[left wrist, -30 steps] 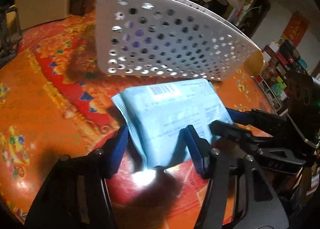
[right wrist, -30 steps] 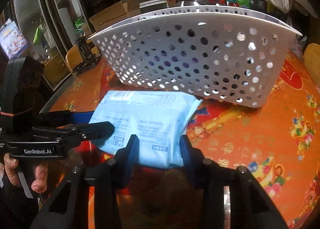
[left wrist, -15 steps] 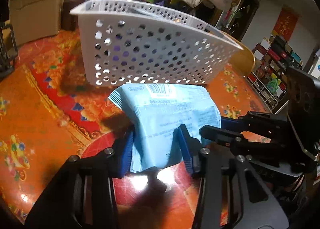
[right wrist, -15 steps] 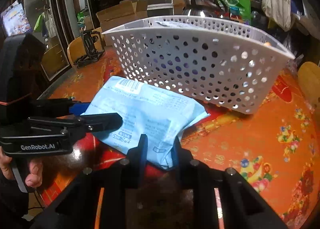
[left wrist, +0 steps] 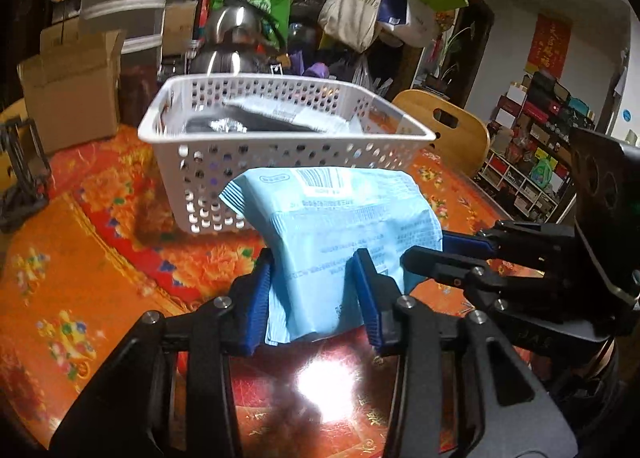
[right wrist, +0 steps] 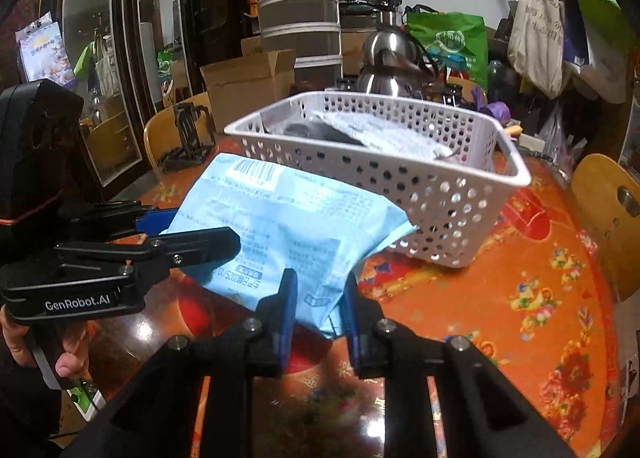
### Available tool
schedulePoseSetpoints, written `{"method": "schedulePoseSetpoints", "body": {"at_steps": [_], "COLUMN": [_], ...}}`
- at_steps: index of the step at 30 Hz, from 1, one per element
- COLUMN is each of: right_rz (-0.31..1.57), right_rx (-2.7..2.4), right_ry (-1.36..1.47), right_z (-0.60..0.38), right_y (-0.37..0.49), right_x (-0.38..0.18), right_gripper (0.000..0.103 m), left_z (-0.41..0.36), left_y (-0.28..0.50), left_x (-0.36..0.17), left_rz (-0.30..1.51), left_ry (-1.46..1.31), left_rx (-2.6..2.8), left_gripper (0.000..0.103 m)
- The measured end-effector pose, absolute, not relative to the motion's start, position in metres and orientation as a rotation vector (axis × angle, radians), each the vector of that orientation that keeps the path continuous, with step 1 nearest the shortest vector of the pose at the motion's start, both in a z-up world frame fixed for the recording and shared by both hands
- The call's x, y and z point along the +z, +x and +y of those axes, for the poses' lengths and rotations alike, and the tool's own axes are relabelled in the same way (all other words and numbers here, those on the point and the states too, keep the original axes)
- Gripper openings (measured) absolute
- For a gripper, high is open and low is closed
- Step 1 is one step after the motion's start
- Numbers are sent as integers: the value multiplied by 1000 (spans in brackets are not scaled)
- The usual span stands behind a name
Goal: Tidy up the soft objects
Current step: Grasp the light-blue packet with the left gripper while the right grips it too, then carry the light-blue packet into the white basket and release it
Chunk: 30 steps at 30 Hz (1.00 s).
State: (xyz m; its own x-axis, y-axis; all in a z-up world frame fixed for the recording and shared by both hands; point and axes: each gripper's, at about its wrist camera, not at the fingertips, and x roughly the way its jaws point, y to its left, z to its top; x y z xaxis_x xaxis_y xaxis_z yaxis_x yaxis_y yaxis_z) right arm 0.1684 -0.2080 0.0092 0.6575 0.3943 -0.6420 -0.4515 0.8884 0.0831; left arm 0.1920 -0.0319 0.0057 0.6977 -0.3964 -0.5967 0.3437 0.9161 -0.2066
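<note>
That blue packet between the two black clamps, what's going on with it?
A person is holding a clamp-like gripper in each hand, and both grip one soft light-blue packet. The left gripper pinches its near edge; the right gripper pinches a corner. The packet hangs clear of the orange patterned tablecloth, just in front of a white perforated basket that already holds some other packets. It looks headed for the basket.

Your left wrist camera looks forward and down, close behind the blue packet [left wrist: 344,226], toward the white basket [left wrist: 280,146]. Your right wrist camera faces the same packet [right wrist: 280,226] and basket [right wrist: 400,174] from the other side.
</note>
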Motion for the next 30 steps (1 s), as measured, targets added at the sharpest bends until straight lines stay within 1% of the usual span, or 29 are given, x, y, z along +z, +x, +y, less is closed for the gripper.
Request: {"method": "schedulePoseSetpoints", "body": {"at_steps": [8, 16, 23, 30], "right_rz": [648, 626, 633, 652], "right_rx": [470, 459, 462, 448], "right_ry": [-93, -88, -74, -71], "right_z": [-212, -218, -223, -227], "right_y": [176, 204, 243, 287], "right_x": [53, 80, 90, 91], "right_gripper": [20, 20, 20, 20], "left_z": [-36, -40, -46, -54], "left_y": [194, 222, 264, 323], "left_x": [55, 91, 107, 109], "left_rz": [621, 595, 600, 625], "left_ry": [-64, -68, -45, -37], "left_rx": [-416, -422, -409, -391], "left_gripper": [37, 36, 36, 36]}}
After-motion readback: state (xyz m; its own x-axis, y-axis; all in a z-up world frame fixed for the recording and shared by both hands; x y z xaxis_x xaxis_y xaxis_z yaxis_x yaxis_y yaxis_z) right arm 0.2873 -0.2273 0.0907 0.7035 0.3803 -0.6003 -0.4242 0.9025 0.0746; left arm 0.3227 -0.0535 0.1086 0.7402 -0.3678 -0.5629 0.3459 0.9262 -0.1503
